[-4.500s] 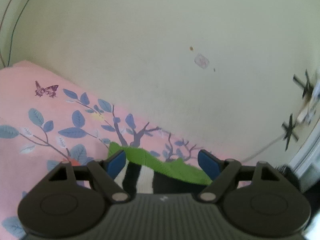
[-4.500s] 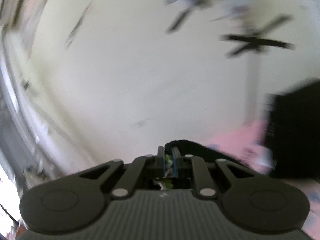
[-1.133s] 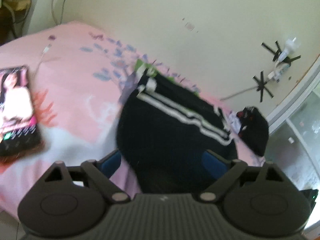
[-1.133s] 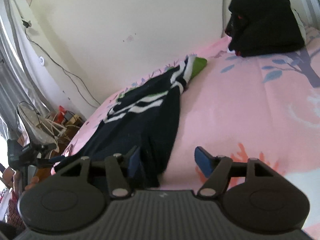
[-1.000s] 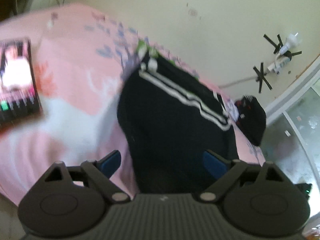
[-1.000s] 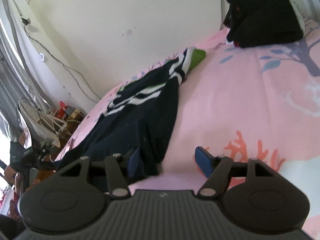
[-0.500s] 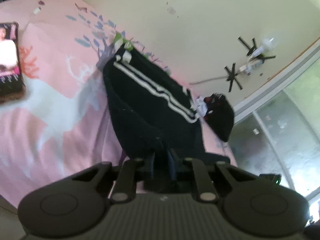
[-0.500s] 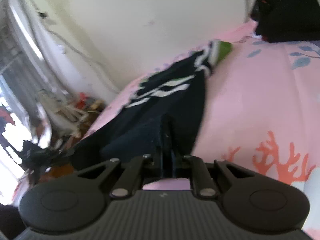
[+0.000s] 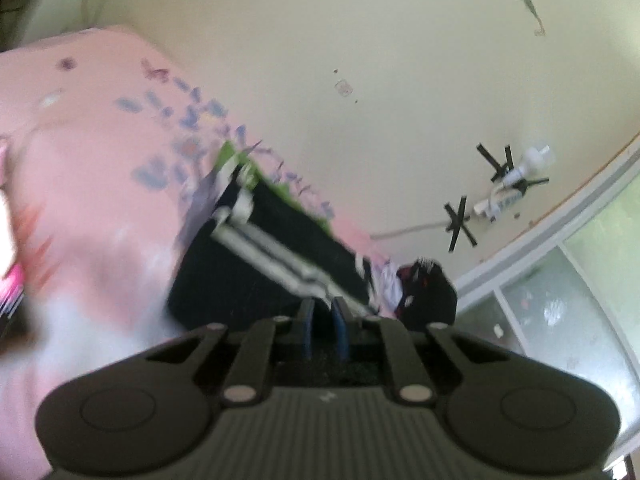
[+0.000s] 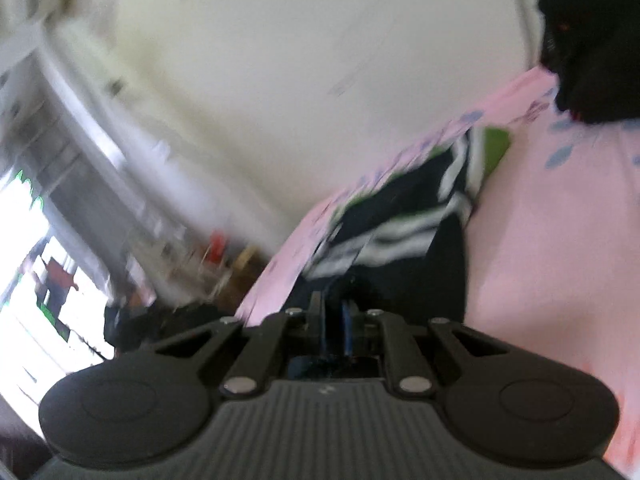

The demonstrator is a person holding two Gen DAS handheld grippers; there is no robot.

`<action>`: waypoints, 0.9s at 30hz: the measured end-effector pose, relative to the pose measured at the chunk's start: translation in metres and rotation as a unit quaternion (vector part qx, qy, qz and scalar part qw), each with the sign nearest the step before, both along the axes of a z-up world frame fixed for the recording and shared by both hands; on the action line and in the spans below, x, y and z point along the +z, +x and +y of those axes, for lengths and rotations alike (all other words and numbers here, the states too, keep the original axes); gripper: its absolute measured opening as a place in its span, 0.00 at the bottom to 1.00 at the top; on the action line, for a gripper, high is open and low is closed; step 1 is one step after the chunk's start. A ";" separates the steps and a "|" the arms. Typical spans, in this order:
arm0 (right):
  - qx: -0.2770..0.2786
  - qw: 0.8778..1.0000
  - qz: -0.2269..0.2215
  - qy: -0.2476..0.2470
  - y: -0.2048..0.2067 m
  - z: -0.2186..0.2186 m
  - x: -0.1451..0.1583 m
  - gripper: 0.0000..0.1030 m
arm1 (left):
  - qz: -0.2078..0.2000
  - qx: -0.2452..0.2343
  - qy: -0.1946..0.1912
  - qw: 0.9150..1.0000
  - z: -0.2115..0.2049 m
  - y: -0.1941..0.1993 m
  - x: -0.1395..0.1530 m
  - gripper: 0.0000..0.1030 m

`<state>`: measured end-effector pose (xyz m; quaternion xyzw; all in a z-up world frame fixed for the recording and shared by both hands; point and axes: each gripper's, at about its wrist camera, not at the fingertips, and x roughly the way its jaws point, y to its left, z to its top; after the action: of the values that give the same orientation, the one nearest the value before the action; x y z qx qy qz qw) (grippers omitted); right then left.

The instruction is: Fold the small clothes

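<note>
A small dark navy garment (image 9: 256, 276) with white stripes and a green band lies on the pink floral bedsheet (image 9: 92, 184). My left gripper (image 9: 322, 316) is shut on its near edge and holds that edge up. In the right wrist view the same garment (image 10: 404, 236) stretches away toward the wall, and my right gripper (image 10: 332, 320) is shut on its other near corner. Both views are motion-blurred.
A black bundle of cloth (image 9: 428, 292) sits at the far end of the bed, also in the right wrist view (image 10: 592, 44). A cream wall (image 9: 360, 40) runs along the bed. A pink-covered book (image 9: 8, 280) lies at the left. Clutter stands on the floor (image 10: 216, 256) beyond the bed edge.
Both grippers closed on the garment's near edge about half a second ago and have since lifted it forward toward the wall end; the dark fabric now covers less bed.
</note>
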<state>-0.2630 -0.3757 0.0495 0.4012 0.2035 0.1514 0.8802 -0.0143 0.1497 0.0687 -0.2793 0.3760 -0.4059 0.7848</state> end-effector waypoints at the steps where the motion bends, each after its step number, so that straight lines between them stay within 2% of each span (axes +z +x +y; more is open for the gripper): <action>1: -0.020 1.000 0.006 0.005 0.018 -0.006 -0.001 0.08 | -0.002 0.008 0.002 1.000 -0.012 0.015 0.003 0.10; 2: -0.049 0.999 0.014 0.012 0.041 -0.013 -0.005 0.14 | -0.006 0.027 0.009 1.000 -0.026 0.034 0.006 0.12; 3: -0.072 0.997 0.018 0.012 0.058 -0.017 -0.009 0.31 | -0.009 0.051 0.018 0.998 -0.036 0.049 0.005 0.16; 4: -0.099 0.995 0.023 -0.002 0.072 -0.019 -0.011 0.43 | -0.006 0.072 0.033 0.997 -0.046 0.065 0.002 0.38; 5: -0.135 0.989 0.046 -0.032 0.083 -0.020 -0.013 0.69 | 0.005 0.087 0.050 0.995 -0.053 0.077 -0.004 0.54; 6: -0.153 0.985 0.064 -0.055 0.087 -0.018 -0.015 0.70 | 0.019 0.100 0.062 0.993 -0.054 0.083 -0.012 0.54; 7: -0.149 0.985 0.064 -0.061 0.084 -0.016 -0.017 0.70 | 0.030 0.097 0.065 0.993 -0.052 0.083 -0.019 0.55; 9: -0.108 0.990 0.052 -0.068 0.064 -0.007 -0.024 0.70 | 0.030 0.067 0.064 0.995 -0.045 0.074 -0.033 0.65; 10: -0.098 0.991 0.051 -0.081 0.053 -0.002 -0.028 0.70 | 0.030 0.064 0.073 0.995 -0.040 0.068 -0.040 0.80; 11: -0.090 0.990 0.054 -0.099 0.042 0.006 -0.032 0.71 | 0.029 0.065 0.079 0.994 -0.036 0.062 -0.045 0.88; 13: -0.083 0.986 0.058 -0.136 0.029 0.024 -0.039 0.70 | 0.017 0.050 0.086 0.995 -0.036 0.053 -0.053 0.89; 16: -0.094 0.975 0.059 -0.191 0.027 0.038 -0.040 0.69 | -0.010 0.031 0.129 0.991 -0.054 0.056 -0.052 0.89; 19: -0.103 0.975 0.039 -0.195 0.041 0.036 -0.029 0.68 | -0.051 0.008 0.173 0.984 -0.075 0.063 -0.046 0.87; 20: -0.104 0.975 0.036 -0.192 0.045 0.031 -0.027 0.68 | -0.059 -0.002 0.189 0.980 -0.081 0.064 -0.045 0.83; 21: -0.105 0.975 0.033 -0.192 0.049 0.031 -0.024 0.68 | -0.067 -0.015 0.209 0.976 -0.090 0.065 -0.045 0.80; 23: -0.105 0.974 0.029 -0.199 0.054 0.032 -0.021 0.68 | -0.083 -0.043 0.242 0.966 -0.102 0.062 -0.047 0.64; 27: -0.109 0.975 0.031 -0.193 0.061 0.033 -0.025 0.68 | -0.126 -0.077 0.320 0.936 -0.128 0.052 -0.053 0.63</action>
<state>-0.2020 -0.3429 0.0244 0.2476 0.2110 0.0002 0.9456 0.0381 0.0220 0.0152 0.0695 0.4040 -0.3554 0.8400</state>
